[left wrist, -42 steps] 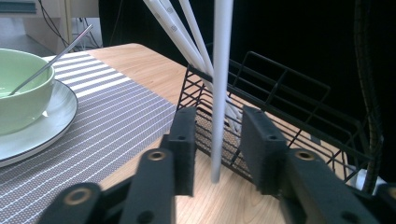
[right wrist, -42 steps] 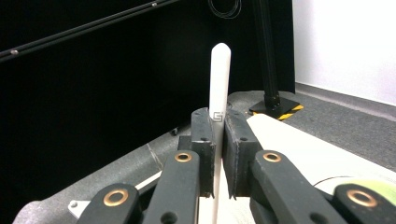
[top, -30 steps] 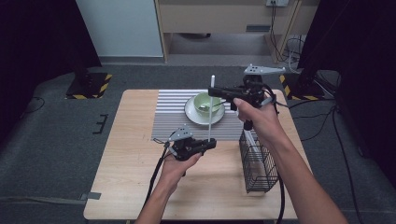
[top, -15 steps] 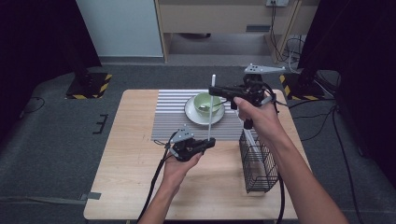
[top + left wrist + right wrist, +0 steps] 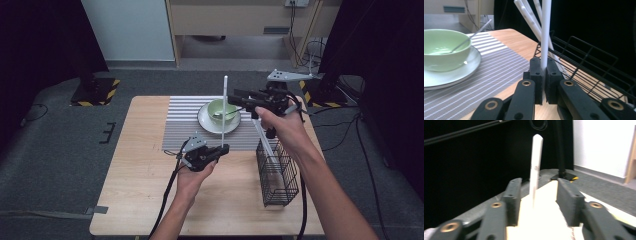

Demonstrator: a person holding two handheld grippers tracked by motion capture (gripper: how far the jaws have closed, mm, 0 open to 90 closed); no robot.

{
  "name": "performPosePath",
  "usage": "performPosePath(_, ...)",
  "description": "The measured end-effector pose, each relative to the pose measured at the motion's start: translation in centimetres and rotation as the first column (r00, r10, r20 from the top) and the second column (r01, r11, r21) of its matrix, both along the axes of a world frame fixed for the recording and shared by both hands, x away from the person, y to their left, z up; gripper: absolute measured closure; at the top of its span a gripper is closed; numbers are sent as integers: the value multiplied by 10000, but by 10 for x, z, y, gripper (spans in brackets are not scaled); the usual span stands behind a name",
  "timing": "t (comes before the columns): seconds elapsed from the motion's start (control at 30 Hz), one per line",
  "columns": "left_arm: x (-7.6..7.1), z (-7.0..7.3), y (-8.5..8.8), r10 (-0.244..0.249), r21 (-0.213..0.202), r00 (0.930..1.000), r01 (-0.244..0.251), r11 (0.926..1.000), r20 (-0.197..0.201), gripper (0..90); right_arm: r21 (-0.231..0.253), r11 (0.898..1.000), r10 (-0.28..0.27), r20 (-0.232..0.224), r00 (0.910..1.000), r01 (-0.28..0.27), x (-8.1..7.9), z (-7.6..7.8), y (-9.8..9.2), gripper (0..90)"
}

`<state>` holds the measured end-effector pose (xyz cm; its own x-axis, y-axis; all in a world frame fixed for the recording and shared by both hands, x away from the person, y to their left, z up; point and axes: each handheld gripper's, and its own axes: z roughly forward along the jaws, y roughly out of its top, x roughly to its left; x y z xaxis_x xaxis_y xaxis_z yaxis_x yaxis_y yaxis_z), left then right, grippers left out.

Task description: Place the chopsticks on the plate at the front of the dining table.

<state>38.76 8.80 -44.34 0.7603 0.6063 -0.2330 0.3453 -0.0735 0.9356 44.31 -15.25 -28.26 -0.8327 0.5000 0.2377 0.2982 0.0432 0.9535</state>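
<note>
A long white stick [image 5: 224,112] stands upright, its lower end clamped in my left gripper [image 5: 223,148] over the striped mat's near edge. In the left gripper view the pads of the left gripper [image 5: 543,68] press on the stick [image 5: 545,32]. My right gripper [image 5: 239,96] reaches in from the right at the stick's upper part. Its jaws have just been opening. In the right gripper view the stick [image 5: 535,165] stands free between the parted fingers of the right gripper [image 5: 537,188], touching neither pad.
A green bowl [image 5: 223,108] with a metal spoon [image 5: 474,32] sits on a white plate [image 5: 207,122] on the grey striped mat [image 5: 182,125]. A black wire basket [image 5: 276,175] with more white sticks [image 5: 527,16] stands at the table's right.
The right gripper's jaws look wider apart around the stick's top. Both hands and the upright stick stay nearly where they were.
</note>
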Motion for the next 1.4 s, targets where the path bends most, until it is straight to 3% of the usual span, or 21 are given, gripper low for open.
performPosePath(0.1, 2, 3, 3, 319, 44, 9995, -319, 9995, -14, 863, -152, 9982, -582, 237, 9980, 586, -3, -2, -13, 387)
performPosePath(0.2, 3, 7, 5, 706, 347, 9975, -708, 9969, 61, 863, -333, 9915, -1237, 543, 9908, 1256, -6, -5, -29, 323)
performPosePath(0.4, 5, 12, 4, 1496, 728, 9882, -1516, 9858, 321, 863, -541, 9616, -2642, 804, 9611, 2689, -10, -17, -68, 240)
performPosePath(0.53, 8, 12, 2, 2111, 933, 9769, -2134, 9725, 341, 863, -564, 9303, -3577, 805, 9304, 3625, -10, -27, -94, 208)
performPosePath(0.67, 11, 10, 1, 2578, 999, 9657, -2597, 9605, 323, 863, -490, 8903, -4502, 553, 8912, 4528, -9, -42, -118, 196)
performPosePath(0.7, 12, 10, 1, 2674, 1010, 9631, -2692, 9578, 312, 863, -549, 8815, -4665, 513, 8830, 4689, -8, -45, -123, 190)
performPosePath(0.8, 15, 9, 1, 2968, 882, 9547, -2975, 9506, 215, 863, -975, 8424, -5260, 647, 8480, 5299, -7, -59, -135, 175)
performPosePath(0.9, 18, 8, 2, 3181, 791, 9480, -3180, 9448, 124, 863, -1264, 8155, -5624, 571, 8249, 5648, -5, -78, -144, 167)
performPosePath(0.97, 19, 8, 3, 3355, 822, 9420, -3353, 9385, 117, 863, -1349, 8035, -5799, 427, 8135, 5798, -4, -91, -151, 161)
performPosePath(1.1, 21, 8, 5, 3707, 857, 9285, -3710, 9247, 196, 863, -1714, 7601, -6310, 356, 7749, 6268, -3, -114, -162, 157)
performPosePath(1.27, 24, 11, 7, 3956, 798, 9182, -3960, 9148, 218, 863, -2198, 7314, -6587, 176, 7522, 6456, -2, -141, -172, 156)
performPosePath(1.4, 25, 15, 8, 4054, 750, 9137, -4065, 9106, 303, 863, -2450, 7186, -6707, 33, 7417, 6509, -4, -159, -178, 154)
